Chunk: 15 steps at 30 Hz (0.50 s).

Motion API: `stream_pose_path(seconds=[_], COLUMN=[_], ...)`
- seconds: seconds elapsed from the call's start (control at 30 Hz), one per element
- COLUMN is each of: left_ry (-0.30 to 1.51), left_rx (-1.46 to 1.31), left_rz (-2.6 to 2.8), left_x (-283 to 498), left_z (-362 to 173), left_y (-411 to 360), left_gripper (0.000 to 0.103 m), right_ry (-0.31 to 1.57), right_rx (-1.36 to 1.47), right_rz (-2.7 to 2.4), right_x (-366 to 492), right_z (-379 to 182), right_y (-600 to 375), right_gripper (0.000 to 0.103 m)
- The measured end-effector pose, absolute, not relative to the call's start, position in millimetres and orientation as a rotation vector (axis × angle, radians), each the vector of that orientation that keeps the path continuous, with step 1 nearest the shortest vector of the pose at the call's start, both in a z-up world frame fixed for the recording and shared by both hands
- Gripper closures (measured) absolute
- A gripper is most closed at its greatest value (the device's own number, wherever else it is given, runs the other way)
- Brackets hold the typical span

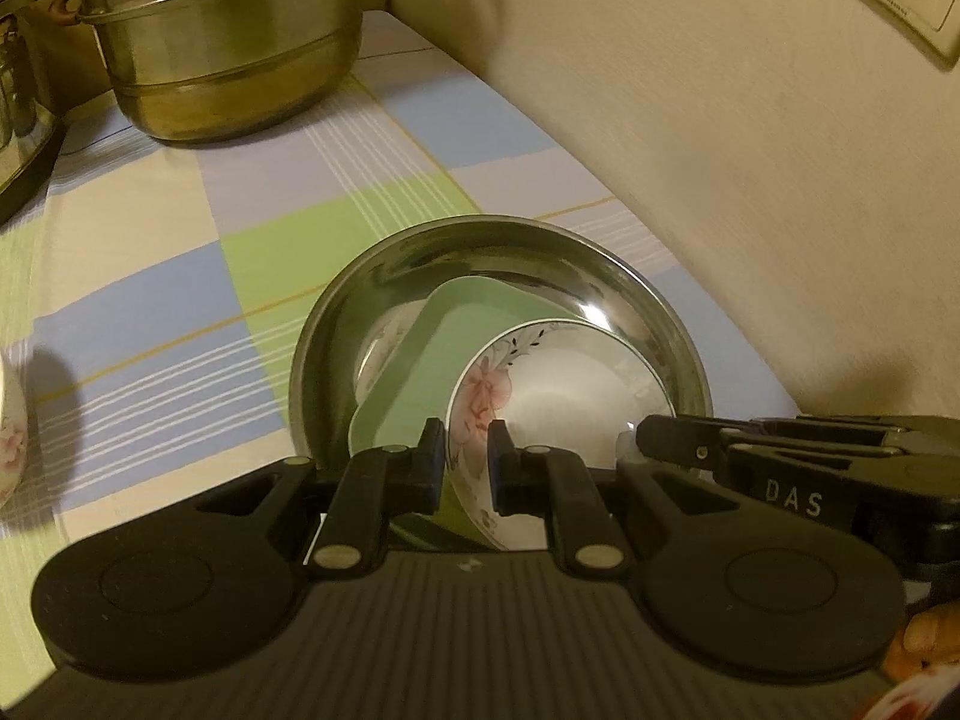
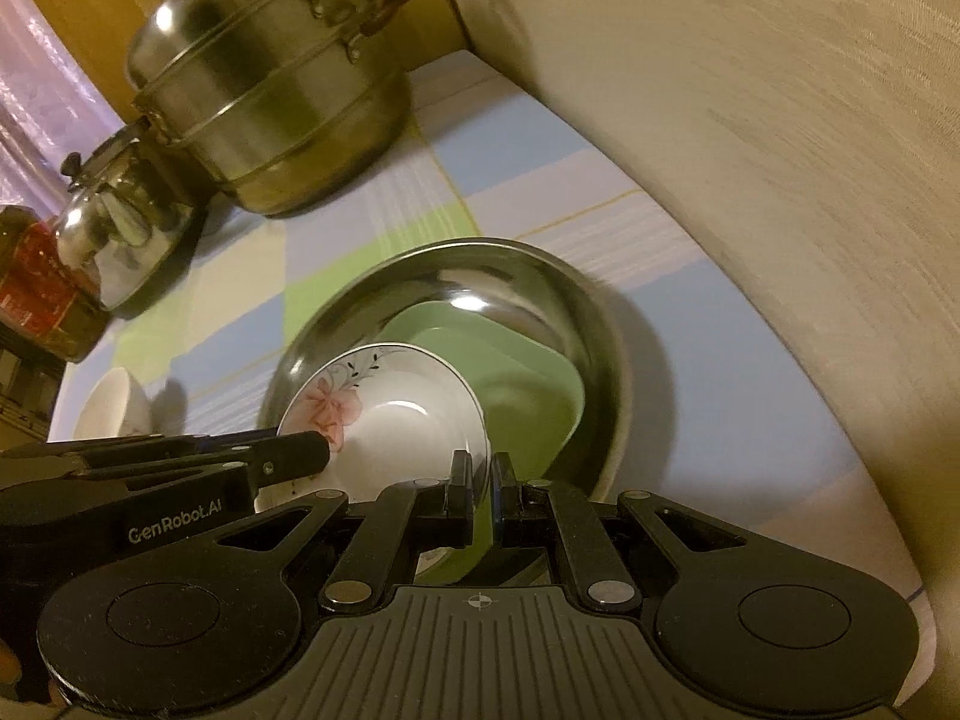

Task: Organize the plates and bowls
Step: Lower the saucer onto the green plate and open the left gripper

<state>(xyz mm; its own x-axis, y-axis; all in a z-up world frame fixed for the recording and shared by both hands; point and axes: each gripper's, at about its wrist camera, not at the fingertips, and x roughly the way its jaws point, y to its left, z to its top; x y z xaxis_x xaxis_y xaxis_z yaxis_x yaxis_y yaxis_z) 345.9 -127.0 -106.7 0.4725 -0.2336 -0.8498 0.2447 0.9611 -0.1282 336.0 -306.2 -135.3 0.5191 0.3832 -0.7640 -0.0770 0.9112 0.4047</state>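
Gripping the floral bowl (image 1: 540, 396) by its rim w/ both tongs: left gripper (image 1: 467, 462) is clamped on the near-left edge, one pad inside, one outside; right gripper (image 2: 482, 492) is pinched on the opposite edge the same way. Bowl sits tilted inside the big steel basin (image 1: 648, 300), leaning on the green square plate (image 1: 420, 372) that's already in there. Basin is on the checked tablecloth (image 1: 150, 300), close to the wall, w/ the steamer pot (image 1: 228, 48) further back. Kettle (image 2: 120, 234) and another small bowl (image 2: 114, 408) are off to my left, apart from the basin.

Handling, as I judge it: bowl is glazed ceramic, so stiff, fairly light, but slick and chippable. Rim pinch is thin contact, prob fine w/ two grips but it could pivot or slip if one side lets go first. Steel basin is hard too, so a drop = clatter or a chip. Green plate looks like plastic, lighter, forgiving. Best hold stays the rim, pads straddling the wall, deep as the curve allows. Bowl isn't lying flat yet, so I reckon the stacking's not finished
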Motion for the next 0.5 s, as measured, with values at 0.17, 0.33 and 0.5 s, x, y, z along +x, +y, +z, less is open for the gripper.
stream_pose_path(seconds=[0.17, 0.33, 0.5], left_ry=[1.056, 1.073, 1.094], left_rx=[0.023, 0.027, 0.024], left_rz=[-0.278, -0.265, -0.252], left_x=[353.9, 362.2, 368.8], left_z=[-114.0, -120.4, -127.5], left_y=[-132.3, -133.3, -132.9], left_gripper=[0.09, 0.09, 0.09], right_ry=[1.003, 1.016, 1.034], right_rx=[0.328, 0.319, 0.311], right_rz=[0.285, 0.287, 0.291], right_x=[347.8, 357.8, 365.6], right_z=[-142.5, -149.4, -156.2], right_y=[-307.4, -305.7, -303.4], right_gripper=[0.097, 0.097, 0.097])
